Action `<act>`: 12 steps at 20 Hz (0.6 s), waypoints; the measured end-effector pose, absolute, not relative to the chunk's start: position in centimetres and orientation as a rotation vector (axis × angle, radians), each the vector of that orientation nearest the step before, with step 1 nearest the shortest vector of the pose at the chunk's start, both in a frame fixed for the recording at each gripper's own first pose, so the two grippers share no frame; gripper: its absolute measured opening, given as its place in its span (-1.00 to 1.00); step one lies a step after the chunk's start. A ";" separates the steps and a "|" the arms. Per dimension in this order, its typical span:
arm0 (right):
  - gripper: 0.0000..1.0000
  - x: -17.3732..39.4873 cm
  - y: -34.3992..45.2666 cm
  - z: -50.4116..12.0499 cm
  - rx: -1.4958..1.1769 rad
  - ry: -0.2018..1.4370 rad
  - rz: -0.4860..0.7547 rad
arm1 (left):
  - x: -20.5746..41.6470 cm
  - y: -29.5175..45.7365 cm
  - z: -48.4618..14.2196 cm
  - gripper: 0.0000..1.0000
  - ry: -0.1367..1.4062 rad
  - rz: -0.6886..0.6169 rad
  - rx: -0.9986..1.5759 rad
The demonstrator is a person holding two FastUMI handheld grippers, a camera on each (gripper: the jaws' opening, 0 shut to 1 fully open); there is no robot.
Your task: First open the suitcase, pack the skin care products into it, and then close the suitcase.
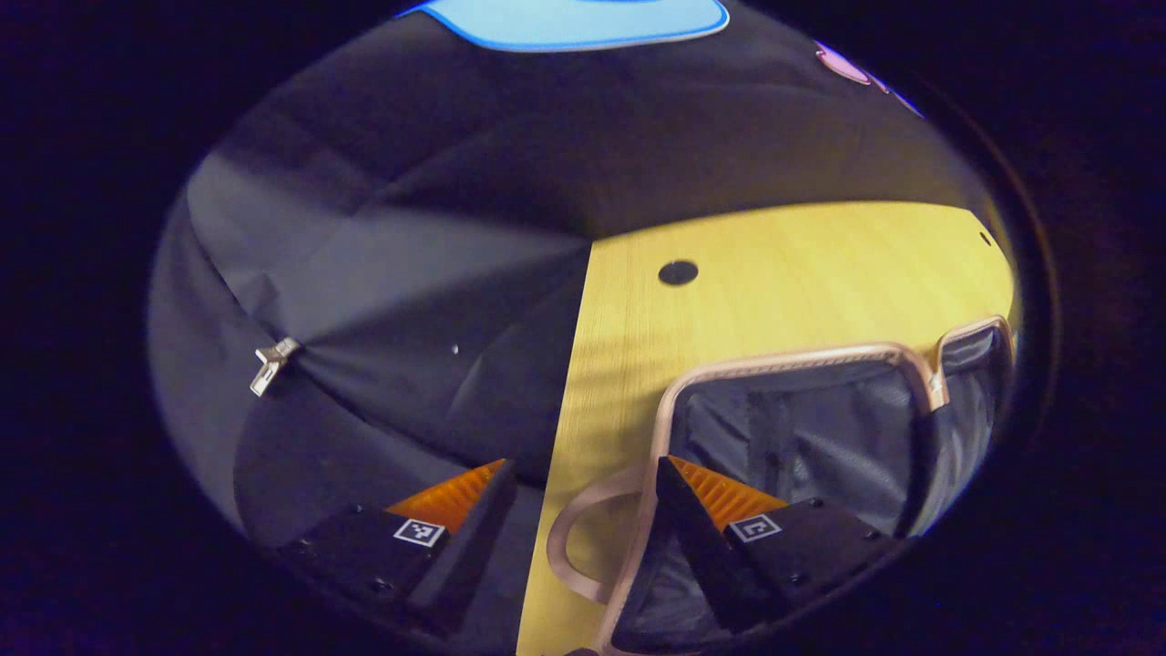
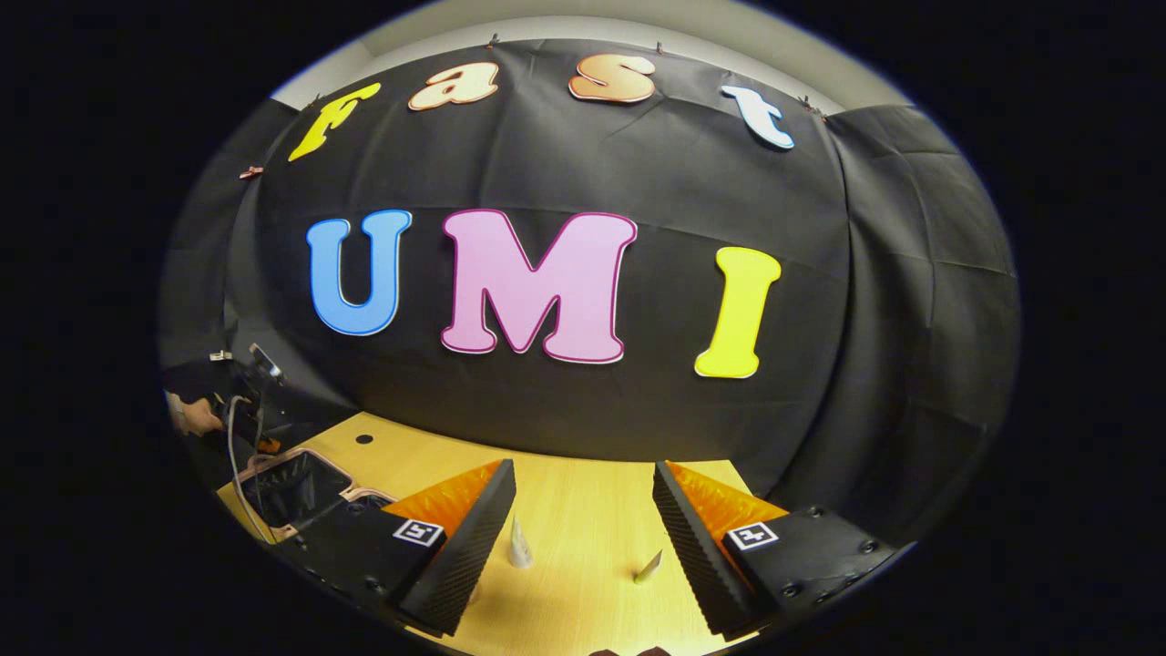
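The suitcase (image 1: 802, 437) lies open on the yellow table (image 1: 774, 264), showing a pinkish rim, grey lining and a curved handle (image 1: 567, 547) at its side. My left gripper (image 1: 583, 510) is open at the table's left edge, one finger over the suitcase rim and nothing between the fingers. In the right gripper view the same suitcase (image 2: 301, 483) sits far left. My right gripper (image 2: 583, 519) is open low over the table. Between its fingers stand two small pale skin care items: a pointed tube (image 2: 519, 544) and a tilted one (image 2: 649, 568). Neither finger touches them.
A round dark hole (image 1: 678, 271) marks the tabletop beyond the suitcase. Black cloth hangs past the table's left edge, pinned by a metal clip (image 1: 273, 363). A hand (image 2: 196, 415) holding the other gripper, with a cable, appears far left in the right gripper view.
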State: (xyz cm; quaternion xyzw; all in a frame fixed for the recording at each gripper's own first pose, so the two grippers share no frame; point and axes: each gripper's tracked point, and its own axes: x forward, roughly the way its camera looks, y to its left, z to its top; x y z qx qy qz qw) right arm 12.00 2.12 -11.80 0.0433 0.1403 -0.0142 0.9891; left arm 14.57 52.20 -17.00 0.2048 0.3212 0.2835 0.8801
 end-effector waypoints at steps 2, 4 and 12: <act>0.92 12.3 1.8 -12.2 0.095 0.283 -0.019 | 16.3 45.2 -12.6 0.96 0.482 0.497 0.409; 0.93 12.5 1.2 -12.0 0.086 0.260 -0.013 | 17.5 36.4 -9.4 0.95 0.346 0.377 0.410; 0.93 13.4 -0.3 -12.4 0.102 0.233 0.020 | 21.3 7.0 -10.6 0.94 0.267 -0.119 0.239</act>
